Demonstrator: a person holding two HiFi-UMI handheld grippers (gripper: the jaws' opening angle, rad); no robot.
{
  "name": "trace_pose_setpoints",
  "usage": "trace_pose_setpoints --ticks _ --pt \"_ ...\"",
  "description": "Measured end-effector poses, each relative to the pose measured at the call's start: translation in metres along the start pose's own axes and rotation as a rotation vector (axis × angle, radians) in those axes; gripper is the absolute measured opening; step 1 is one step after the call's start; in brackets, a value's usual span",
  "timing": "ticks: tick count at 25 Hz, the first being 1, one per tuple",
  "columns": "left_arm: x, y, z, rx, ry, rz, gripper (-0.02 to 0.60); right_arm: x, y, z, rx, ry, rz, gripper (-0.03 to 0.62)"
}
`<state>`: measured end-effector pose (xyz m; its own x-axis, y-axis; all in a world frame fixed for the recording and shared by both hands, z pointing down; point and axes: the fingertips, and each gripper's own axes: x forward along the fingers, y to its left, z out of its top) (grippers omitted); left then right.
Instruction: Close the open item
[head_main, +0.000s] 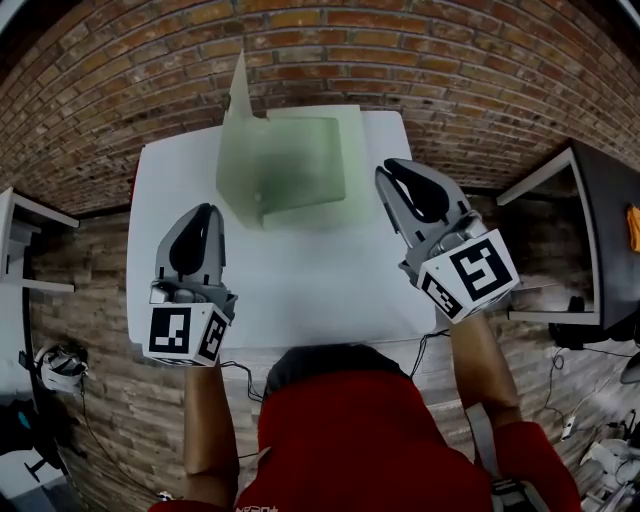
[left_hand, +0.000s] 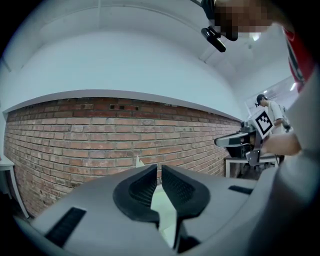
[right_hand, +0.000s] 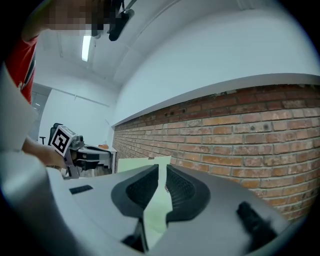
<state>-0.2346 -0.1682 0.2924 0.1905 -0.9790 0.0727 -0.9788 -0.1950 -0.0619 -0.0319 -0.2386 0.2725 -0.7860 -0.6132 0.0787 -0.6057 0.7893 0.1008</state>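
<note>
A pale green translucent box (head_main: 285, 165) lies open at the far middle of the white table (head_main: 300, 290). Its lid flap (head_main: 240, 95) stands upright at the box's left rear. My left gripper (head_main: 205, 215) hovers over the table's front left, shut and empty, a little short of the box. At the front right, my right gripper (head_main: 393, 172) is shut with nothing in it, its tips close to the box's right edge. In the left gripper view the jaws (left_hand: 159, 167) nearly touch, with green box (left_hand: 162, 200) showing behind them. The right gripper view shows its jaws (right_hand: 162, 167) likewise nearly closed before the green box (right_hand: 145, 164).
A red brick wall (head_main: 330, 40) runs behind the table. A black desk (head_main: 600, 220) stands at the right and a white shelf (head_main: 20, 250) at the left. Cables and a headset (head_main: 60, 365) lie on the wooden floor.
</note>
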Motion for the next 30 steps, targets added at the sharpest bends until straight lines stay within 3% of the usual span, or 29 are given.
trace_pose_setpoints --ticks 1,3,6,8,11,18,30 --pt "0.002 0.001 -0.002 0.0 0.003 -0.006 0.022 0.003 -0.002 -0.002 0.005 0.007 -0.005 0.035" --pt "0.004 0.003 -0.006 -0.006 0.015 -0.02 0.104 0.006 -0.005 -0.006 0.017 0.02 -0.02 0.037" --pt "0.008 0.005 -0.013 -0.008 0.036 -0.031 0.143 0.011 -0.008 -0.013 0.031 0.047 -0.036 0.047" --pt "0.012 0.006 -0.019 -0.004 0.054 -0.04 0.168 0.014 -0.009 -0.021 0.05 0.071 -0.037 0.108" --pt "0.019 0.008 -0.027 0.005 0.076 -0.051 0.194 0.021 -0.012 -0.036 0.08 0.11 -0.032 0.144" --pt "0.034 0.012 -0.045 0.01 0.121 -0.061 0.225 0.035 -0.015 -0.088 0.148 0.254 -0.01 0.232" --pt "0.062 0.015 -0.062 -0.036 0.143 -0.06 0.229 0.04 -0.039 -0.18 0.273 0.438 -0.05 0.235"
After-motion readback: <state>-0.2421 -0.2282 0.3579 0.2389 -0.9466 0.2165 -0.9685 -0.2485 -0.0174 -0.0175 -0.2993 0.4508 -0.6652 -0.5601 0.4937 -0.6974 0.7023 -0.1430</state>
